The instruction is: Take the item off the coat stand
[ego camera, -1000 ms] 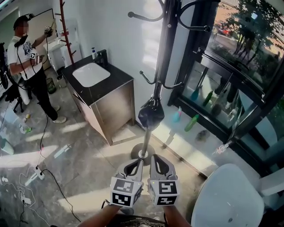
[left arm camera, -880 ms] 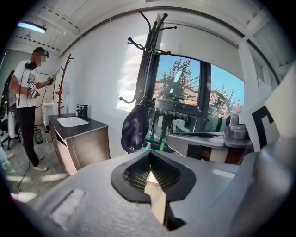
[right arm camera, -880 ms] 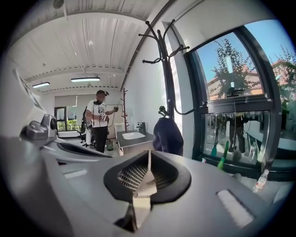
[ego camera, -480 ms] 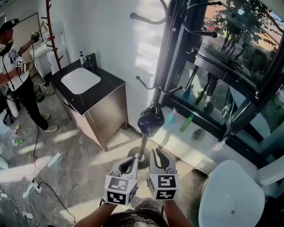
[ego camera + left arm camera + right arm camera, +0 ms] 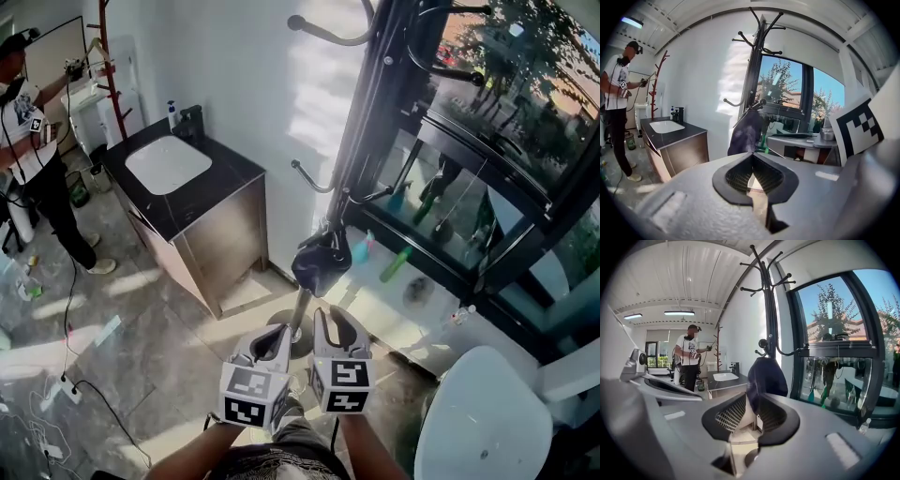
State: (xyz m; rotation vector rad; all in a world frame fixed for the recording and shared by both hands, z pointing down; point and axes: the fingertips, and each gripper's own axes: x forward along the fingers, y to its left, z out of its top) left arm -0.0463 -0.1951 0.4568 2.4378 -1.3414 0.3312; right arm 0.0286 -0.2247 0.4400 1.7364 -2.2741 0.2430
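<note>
The dark bag point(image 5: 321, 262), mid-frame on the coat stand point(image 5: 361, 159), is being reached for and must be pinched next. The empty right gripper point(image 5: 335, 317) is being opened; the left gripper point(image 5: 278, 336) is closed.

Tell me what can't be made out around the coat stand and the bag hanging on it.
- Head view: the coat stand has its top cut off by the upper edge, and its base is partly behind the left gripper.
- Head view: how the dark bag hangs on it is too small and dark to tell.
- Right gripper view: the bag's bottom is hidden behind the right gripper, whose jaws are opening with nothing between them.
- Bystander: the face is blurred over.
</note>
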